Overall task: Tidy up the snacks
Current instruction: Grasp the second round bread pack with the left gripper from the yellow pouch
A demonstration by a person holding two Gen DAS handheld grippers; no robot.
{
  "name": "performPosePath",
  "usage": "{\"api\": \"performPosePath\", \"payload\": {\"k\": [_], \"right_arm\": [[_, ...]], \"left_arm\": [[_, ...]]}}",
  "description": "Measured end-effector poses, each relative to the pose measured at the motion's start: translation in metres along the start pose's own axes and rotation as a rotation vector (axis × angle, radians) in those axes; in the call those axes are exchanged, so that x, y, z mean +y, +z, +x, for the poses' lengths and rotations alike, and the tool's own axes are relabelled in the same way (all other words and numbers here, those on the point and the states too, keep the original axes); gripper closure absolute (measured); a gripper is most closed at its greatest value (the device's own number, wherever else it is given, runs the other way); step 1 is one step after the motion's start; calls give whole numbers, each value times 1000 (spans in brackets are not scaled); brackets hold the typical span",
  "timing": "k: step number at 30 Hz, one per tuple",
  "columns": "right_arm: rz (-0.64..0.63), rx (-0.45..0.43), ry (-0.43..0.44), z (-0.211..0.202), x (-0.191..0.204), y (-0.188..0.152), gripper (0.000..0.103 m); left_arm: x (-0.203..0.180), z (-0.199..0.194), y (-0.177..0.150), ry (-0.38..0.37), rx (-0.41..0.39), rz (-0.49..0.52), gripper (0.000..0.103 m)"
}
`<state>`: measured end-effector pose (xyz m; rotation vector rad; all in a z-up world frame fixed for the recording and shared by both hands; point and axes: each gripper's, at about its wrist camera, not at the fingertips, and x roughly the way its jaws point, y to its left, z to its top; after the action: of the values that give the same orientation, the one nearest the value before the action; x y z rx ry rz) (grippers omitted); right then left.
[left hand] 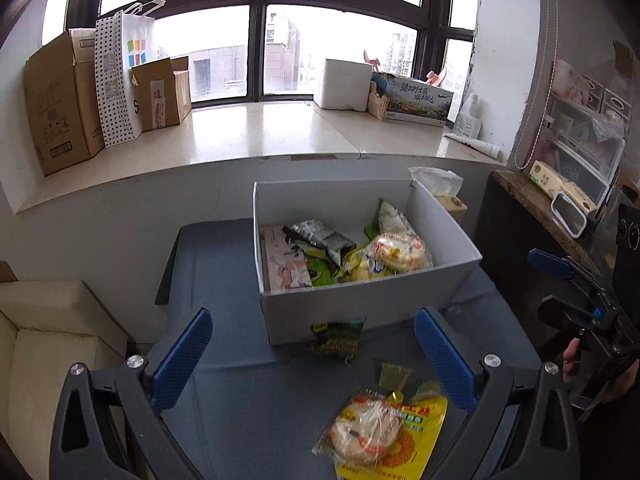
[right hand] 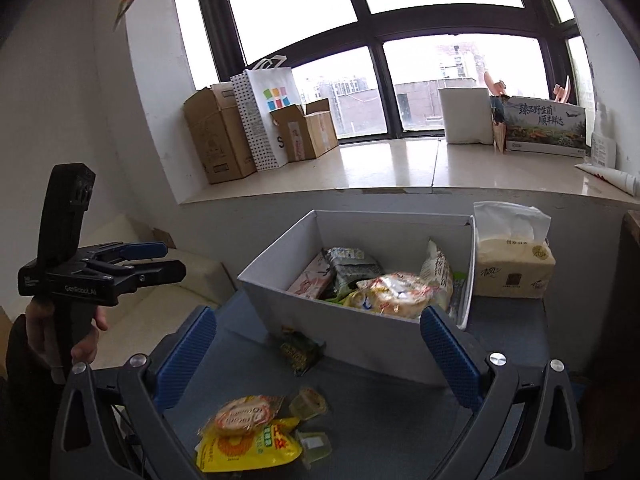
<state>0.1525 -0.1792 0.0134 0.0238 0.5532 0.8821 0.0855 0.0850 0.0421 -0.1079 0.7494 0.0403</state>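
Observation:
A white open box point(left hand: 360, 308) point(right hand: 360, 344) stands on the blue-grey table point(left hand: 224, 280) and holds several snack packets. In front of it lie a dark green packet point(left hand: 338, 340) point(right hand: 298, 350), a wrapped round pastry point(left hand: 366, 428) point(right hand: 246, 416) on a yellow packet point(left hand: 416, 436) point(right hand: 248, 450), and small jelly cups point(left hand: 394, 374) point(right hand: 310, 402). My left gripper point(left hand: 314, 360) point(right hand: 168, 260) is open over the table, holding nothing. Beside it, my right gripper point(right hand: 318, 354) point(left hand: 554, 286) is wide open and also holds nothing. Both point at the box.
A tissue pack point(right hand: 512, 264) point(left hand: 444, 192) sits right of the box. Behind it, a wide window sill point(left hand: 260, 136) carries cardboard boxes point(left hand: 60, 100), a paper bag and a white foam box point(left hand: 344, 84). A cream sofa point(left hand: 48, 344) is at the left, a cluttered shelf point(left hand: 560, 200) at the right.

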Motion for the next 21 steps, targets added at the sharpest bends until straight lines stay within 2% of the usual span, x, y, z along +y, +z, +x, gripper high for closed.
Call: {"api": "performPosePath", "payload": {"k": [5, 10, 12, 18, 21], "right_arm": [[22, 50, -10, -2, 13, -48, 0], [72, 110, 18, 6, 21, -89, 0], [70, 130, 23, 10, 26, -101, 0], [-20, 212, 22, 26, 45, -117, 0], [-44, 211, 20, 25, 49, -118, 0]], "left_arm": [[-2, -8, -55, -18, 18, -45, 0], [-13, -6, -98, 44, 64, -14, 0], [-16, -6, -109, 43, 80, -5, 0], [-18, 3, -123, -16, 109, -1, 0], [-23, 20, -121, -106, 141, 23, 0]]}}
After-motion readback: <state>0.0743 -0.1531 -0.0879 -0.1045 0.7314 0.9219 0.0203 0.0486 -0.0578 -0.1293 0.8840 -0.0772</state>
